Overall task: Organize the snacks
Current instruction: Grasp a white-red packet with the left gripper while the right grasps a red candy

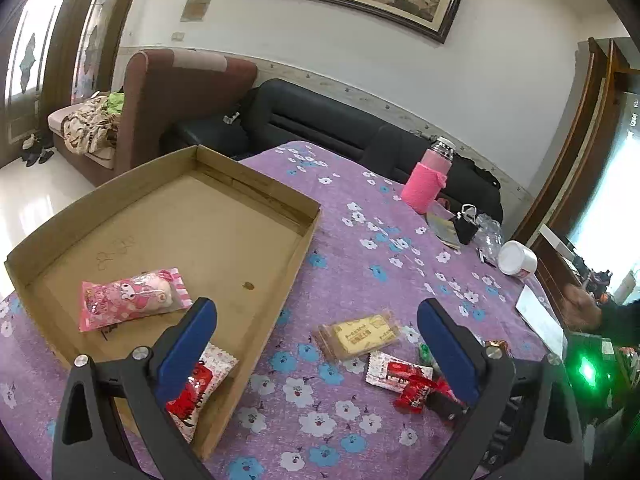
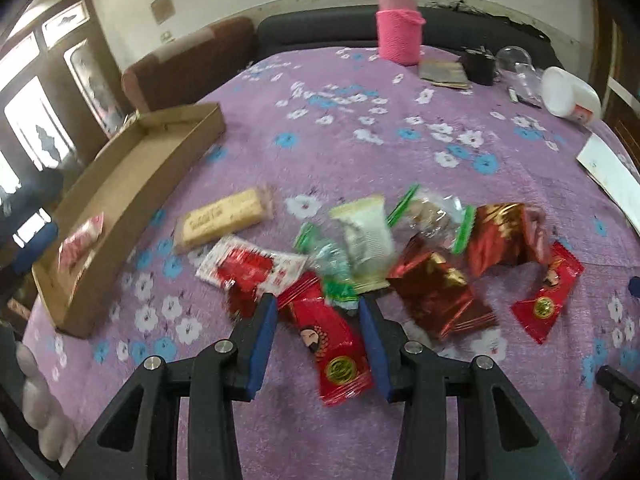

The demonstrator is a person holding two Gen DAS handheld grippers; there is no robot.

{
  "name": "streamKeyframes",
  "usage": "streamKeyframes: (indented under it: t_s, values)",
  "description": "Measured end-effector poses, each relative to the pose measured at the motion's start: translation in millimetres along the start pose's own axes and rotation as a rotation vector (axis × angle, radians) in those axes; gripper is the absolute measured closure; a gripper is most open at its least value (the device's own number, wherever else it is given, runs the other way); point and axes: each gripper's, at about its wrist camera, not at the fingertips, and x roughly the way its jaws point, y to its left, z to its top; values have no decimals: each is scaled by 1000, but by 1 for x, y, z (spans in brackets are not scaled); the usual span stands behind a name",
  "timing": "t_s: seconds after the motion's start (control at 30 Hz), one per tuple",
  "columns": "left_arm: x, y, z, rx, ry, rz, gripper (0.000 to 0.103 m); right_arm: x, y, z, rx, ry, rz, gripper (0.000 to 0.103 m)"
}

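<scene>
Red snack packet [image 2: 334, 344] lies between right gripper [image 2: 318, 316] pads, part-open, not yet pinching. Light, crinkly, slippery film; pinch mid-body. Left gripper [image 1: 316, 332] wide, empty.

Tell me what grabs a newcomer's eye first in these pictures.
The heap of bright snack packets lying loose on the purple flowered tablecloth, red wrappers mostly. To its left lies a shallow cardboard tray with a pink cartoon packet already inside. At the far edge stands a bottle in a pink knitted sleeve.
</scene>
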Motion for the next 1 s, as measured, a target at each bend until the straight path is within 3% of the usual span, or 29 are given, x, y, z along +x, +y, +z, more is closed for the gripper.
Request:
streamKeyframes:
  t_s: [0.03, 0.27, 0.4, 0.47, 0.57, 0.63, 0.7, 0.73, 0.83, 0.9, 0.97, 1.0]
  values:
    - [1, -1, -1, 4, 5, -8, 3, -1, 4, -3, -8, 1, -15, 81]
    - [7, -10, -4, 29, 47, -107, 3, -32, -13, -36, 106, -75, -36, 84]
    - [28, -31, -2, 57, 171, -145, 3, -55, -34, -51, 179, -142, -30, 84]
    - [46, -54, -1, 132, 262, -114, 3, -60, -46, -55, 218, -166, -9, 84]
    - [70, -82, -14, 278, 319, -21, 21, -59, -63, -55, 289, -166, 19, 84]
    - [84, -92, -30, 357, 388, 23, 52, -61, -68, -55, 306, -177, 26, 84]
    - [93, -95, -48, 387, 480, 16, 68, -65, -72, -56, 321, -188, 37, 84]
    - [86, -98, -55, 415, 480, 9, 69, -66, -74, -56, 329, -192, 47, 83]
    - [59, -102, -59, 405, 571, -150, 70, -70, -77, -56, 345, -203, 75, 83]
    - [39, -106, -50, 432, 519, -163, 68, -70, -77, -55, 348, -203, 83, 84]
    - [33, -110, -38, 468, 435, -147, 46, -69, -77, -55, 346, -193, 85, 84]
    - [37, -112, -34, 488, 399, -121, 30, -67, -77, -55, 347, -183, 83, 84]
